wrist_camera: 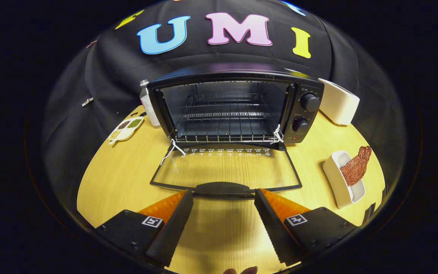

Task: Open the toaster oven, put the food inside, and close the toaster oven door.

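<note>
The oven (238,108) is seen on the wooden table (127,179), against the booth wall. Its door (226,167) is dropped fully open and laid flat on the table, glass up, with the dark handle (222,188) at its near edge. A wire rack (224,131) is seen inside the cavity; white string is tied at both lower front corners, by the hinges. Two knobs (309,102) are stacked on the panel at the oven's right side.

The gripper (223,199) is held just short of the door handle. Its jaws are spread wide, nothing is held between them, and the handle is seen just ahead of the gap. The fingers are not touching the door.

The food (356,166), a reddish-brown slab, is propped in a white dish (337,182) right of the door, well apart from the fingers, with its upper end sticking out over the rim.

A bottle (148,104) is stood at the oven's left side. A small tray (126,129) of mixed grains is laid left of that. A white box (338,102) is set right of the oven.
</note>
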### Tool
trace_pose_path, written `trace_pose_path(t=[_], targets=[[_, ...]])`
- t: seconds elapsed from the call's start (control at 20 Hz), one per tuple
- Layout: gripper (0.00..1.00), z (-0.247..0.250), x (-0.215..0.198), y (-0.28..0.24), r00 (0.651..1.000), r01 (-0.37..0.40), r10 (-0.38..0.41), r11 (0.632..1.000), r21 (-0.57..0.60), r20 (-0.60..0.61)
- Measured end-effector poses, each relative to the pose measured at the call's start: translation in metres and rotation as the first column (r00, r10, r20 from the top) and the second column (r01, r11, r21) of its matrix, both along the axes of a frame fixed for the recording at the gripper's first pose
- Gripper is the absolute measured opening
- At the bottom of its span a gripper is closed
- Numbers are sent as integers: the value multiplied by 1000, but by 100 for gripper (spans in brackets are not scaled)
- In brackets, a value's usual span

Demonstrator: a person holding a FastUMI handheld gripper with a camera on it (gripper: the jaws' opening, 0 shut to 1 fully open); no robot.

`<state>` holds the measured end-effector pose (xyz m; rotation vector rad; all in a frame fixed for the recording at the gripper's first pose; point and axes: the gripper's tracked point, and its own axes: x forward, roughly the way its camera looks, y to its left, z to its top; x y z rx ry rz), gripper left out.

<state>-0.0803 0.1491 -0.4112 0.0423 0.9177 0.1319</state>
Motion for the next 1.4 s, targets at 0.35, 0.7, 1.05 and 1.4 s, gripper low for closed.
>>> trace_pose_path(t=[0.35,0.7,1.05,1.4], targets=[[100,48,-5,-21,994,-95,91,994,58,56],[100,90,1,-98,984,-166,159,981,96,80],[99,110,37,-234,986,-164,163,986,21,46],[99,49,74,-331,971,-153,168,983,102,-167]])
